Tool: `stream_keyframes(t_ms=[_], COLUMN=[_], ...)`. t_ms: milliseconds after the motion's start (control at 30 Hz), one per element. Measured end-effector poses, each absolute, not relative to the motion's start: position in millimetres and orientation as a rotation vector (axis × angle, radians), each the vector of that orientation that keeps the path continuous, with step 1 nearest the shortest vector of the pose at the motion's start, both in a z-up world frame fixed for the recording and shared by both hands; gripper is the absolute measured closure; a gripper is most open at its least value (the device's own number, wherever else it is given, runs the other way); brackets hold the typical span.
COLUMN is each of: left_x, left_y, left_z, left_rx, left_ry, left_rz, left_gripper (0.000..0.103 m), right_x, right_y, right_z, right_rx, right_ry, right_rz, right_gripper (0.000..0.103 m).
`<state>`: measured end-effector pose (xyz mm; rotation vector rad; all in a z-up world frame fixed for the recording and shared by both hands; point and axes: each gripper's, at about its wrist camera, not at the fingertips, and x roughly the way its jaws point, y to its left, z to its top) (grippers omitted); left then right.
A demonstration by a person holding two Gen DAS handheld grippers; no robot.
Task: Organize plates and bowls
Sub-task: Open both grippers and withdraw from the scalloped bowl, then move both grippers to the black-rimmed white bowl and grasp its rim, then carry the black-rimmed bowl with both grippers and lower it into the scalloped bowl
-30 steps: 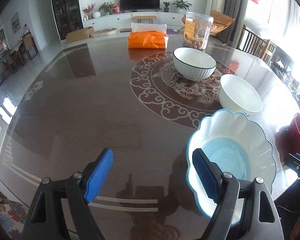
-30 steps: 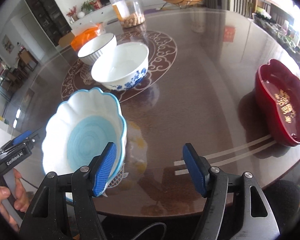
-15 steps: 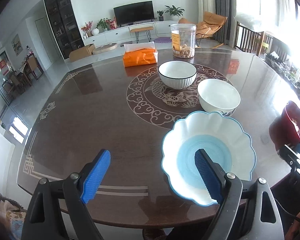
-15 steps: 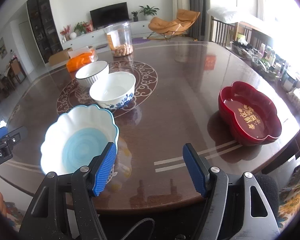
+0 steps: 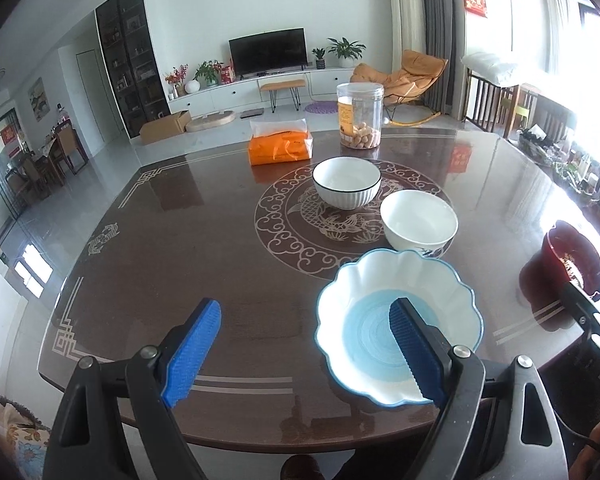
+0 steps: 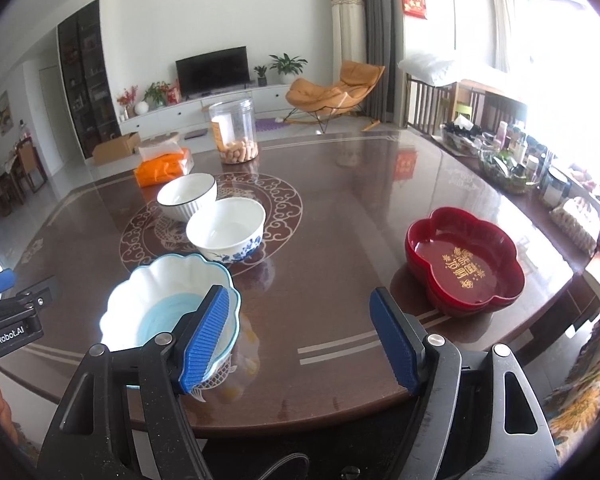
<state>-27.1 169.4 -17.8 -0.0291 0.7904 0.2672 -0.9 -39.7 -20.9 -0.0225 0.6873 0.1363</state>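
The scalloped blue-and-white bowl [image 5: 400, 320] sits near the table's [image 5: 180, 248] front edge, with your left gripper [image 5: 304, 354] and right gripper [image 6: 300, 340] both held level above that edge, jaws spread, gripping nothing. Count four dishes: that bowl, a white bowl with blue flowers [image 6: 226, 234] just behind it, a black-rimmed ribbed bowl [image 6: 187, 197] beyond, and a red lobed dish [image 6: 464, 262] well apart to the right.
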Motion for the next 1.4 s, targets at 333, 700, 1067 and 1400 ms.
stream_keyframes(t_ms=[333,700,1067,1400], left_x=[-6,149,298,321], left_y=[169,248,299,290], left_z=[-29,-30,-127,-151], left_rx=[-0.051,-0.174,-0.335,-0.369], left_ry=[0.847,0.983,1.25,1.3], left_rz=[0.19,0.072,0.139,0.098], left_gripper=[0.017,0.017,0.019,0.095], right_x=[1,116,337,374], right_y=[-16,4,101,133], right_z=[-26,4,-70,-141], right_rx=[-0.155,-0.018,0.039,0.037], right_ry=[0.695,0.748,1.26,1.462], right_rz=[0.15,0.419,0.525,0.495], right_gripper=[0.027,0.027,0.029,0.09])
